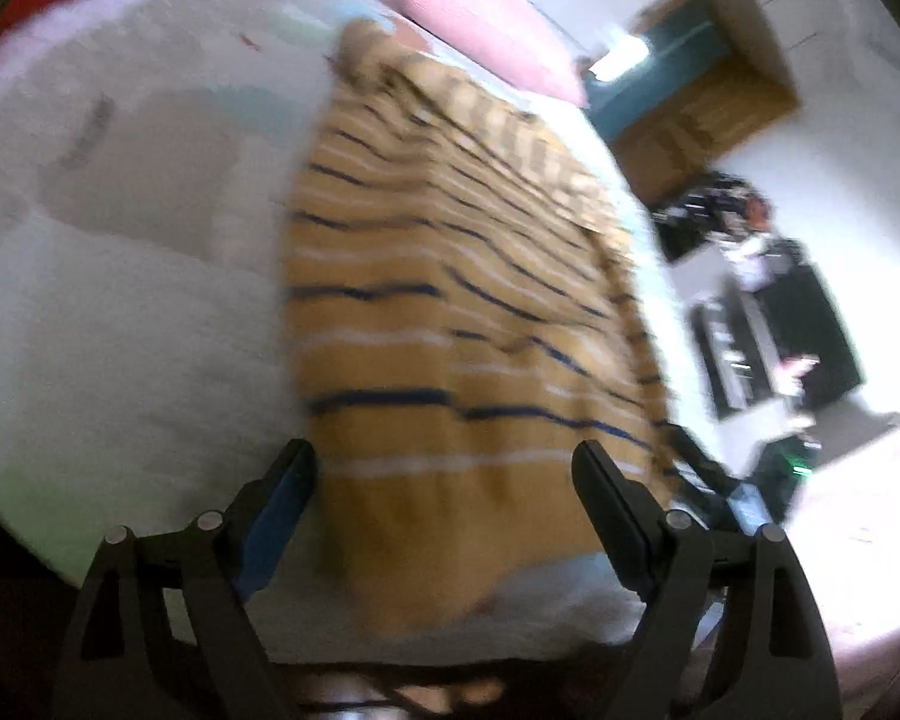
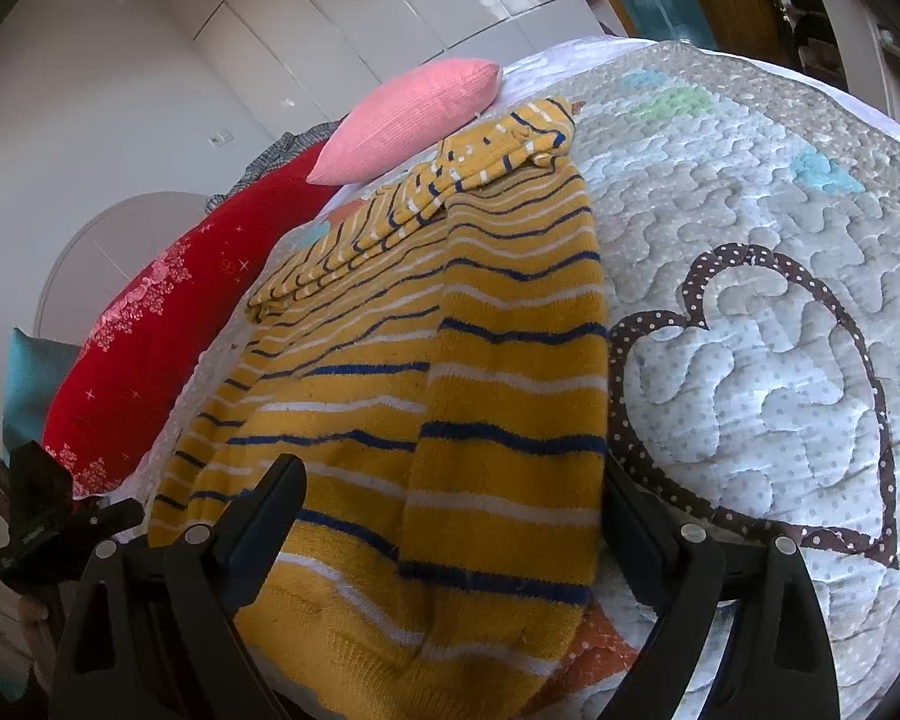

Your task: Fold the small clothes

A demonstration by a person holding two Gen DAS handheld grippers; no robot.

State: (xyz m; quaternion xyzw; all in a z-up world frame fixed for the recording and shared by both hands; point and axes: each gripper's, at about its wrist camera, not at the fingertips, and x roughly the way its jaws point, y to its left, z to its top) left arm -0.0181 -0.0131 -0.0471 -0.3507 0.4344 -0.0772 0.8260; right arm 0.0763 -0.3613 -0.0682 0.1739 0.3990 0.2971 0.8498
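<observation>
A small yellow knit sweater point(image 2: 438, 372) with navy and white stripes lies on the quilted bed cover point(image 2: 750, 240), one side folded lengthwise over the body, a sleeve bunched at its far end. It also shows, blurred, in the left wrist view point(image 1: 450, 312). My right gripper point(image 2: 450, 492) is open, its fingers on either side of the sweater's near hem, just above it. My left gripper point(image 1: 444, 468) is open and empty over the near end of the sweater. The other gripper point(image 2: 48, 516) shows at the left edge of the right wrist view.
A pink cushion point(image 2: 414, 114) lies beyond the sweater, and a red cushion point(image 2: 168, 336) along the bed's left side. A brown dotted heart outline point(image 2: 750, 408) is stitched on the quilt to the right. In the left wrist view, a wooden door point(image 1: 702, 84) and dark furniture point(image 1: 780, 312) stand beyond the bed.
</observation>
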